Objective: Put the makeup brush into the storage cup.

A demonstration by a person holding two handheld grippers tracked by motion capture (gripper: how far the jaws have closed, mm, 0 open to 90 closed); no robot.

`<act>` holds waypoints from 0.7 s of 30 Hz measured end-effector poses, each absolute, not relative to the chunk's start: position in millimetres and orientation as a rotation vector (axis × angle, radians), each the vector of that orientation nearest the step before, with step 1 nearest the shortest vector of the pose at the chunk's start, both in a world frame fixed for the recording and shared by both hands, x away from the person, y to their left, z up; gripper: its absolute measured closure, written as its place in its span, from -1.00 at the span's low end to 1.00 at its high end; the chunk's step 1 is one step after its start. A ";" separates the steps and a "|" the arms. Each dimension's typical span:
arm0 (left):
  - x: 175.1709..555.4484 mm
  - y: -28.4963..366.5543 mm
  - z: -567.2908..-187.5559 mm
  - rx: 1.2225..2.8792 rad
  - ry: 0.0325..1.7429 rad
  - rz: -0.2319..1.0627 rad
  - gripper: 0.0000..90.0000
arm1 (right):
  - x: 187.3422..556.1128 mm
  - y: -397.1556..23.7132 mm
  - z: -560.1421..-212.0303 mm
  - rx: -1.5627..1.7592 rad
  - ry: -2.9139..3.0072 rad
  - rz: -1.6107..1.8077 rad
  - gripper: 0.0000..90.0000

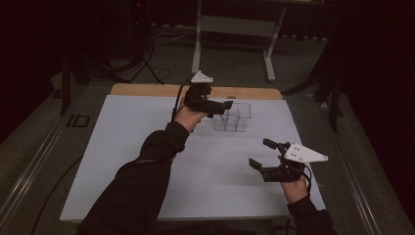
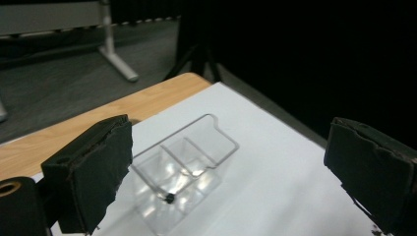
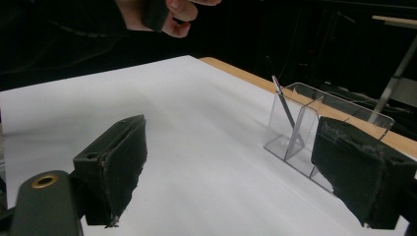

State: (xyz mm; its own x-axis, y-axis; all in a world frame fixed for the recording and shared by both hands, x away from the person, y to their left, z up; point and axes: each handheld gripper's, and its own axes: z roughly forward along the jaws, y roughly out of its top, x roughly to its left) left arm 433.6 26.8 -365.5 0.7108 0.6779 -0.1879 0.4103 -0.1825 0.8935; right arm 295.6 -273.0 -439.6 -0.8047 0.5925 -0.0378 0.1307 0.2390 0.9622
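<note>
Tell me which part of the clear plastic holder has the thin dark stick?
The end compartment nearest the left gripper holds the thin dark stick; the others look empty.

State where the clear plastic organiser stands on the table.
In the high view, the clear plastic organiser stands on the white sheet near its far edge, right of the left hand-held gripper.

No text, label, brand, number or sign can be read anywhere — not on the clear holder (image 2: 184,167), not on the white sheet (image 1: 147,161), not on the black pads of either gripper.
</note>
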 end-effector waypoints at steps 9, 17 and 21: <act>408.5 41.4 -361.1 1.804 0.794 0.290 -0.92 | 294.8 -272.6 -440.0 0.673 2.125 1.585 -0.70; 385.8 63.3 -359.4 1.803 0.762 0.295 -0.93 | 296.0 -269.1 -441.4 0.667 2.137 1.586 -0.70; 378.7 71.4 -362.4 1.801 0.755 0.289 -0.93 | 295.9 -268.8 -441.5 0.667 2.137 1.587 -0.70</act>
State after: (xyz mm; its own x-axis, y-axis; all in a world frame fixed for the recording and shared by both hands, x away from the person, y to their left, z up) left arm 378.7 71.4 -362.4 0.7667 0.6202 -0.1658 0.3508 -0.1885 0.9173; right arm 295.9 -268.8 -441.5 -0.8084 0.5878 -0.0314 0.1400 0.2438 0.9597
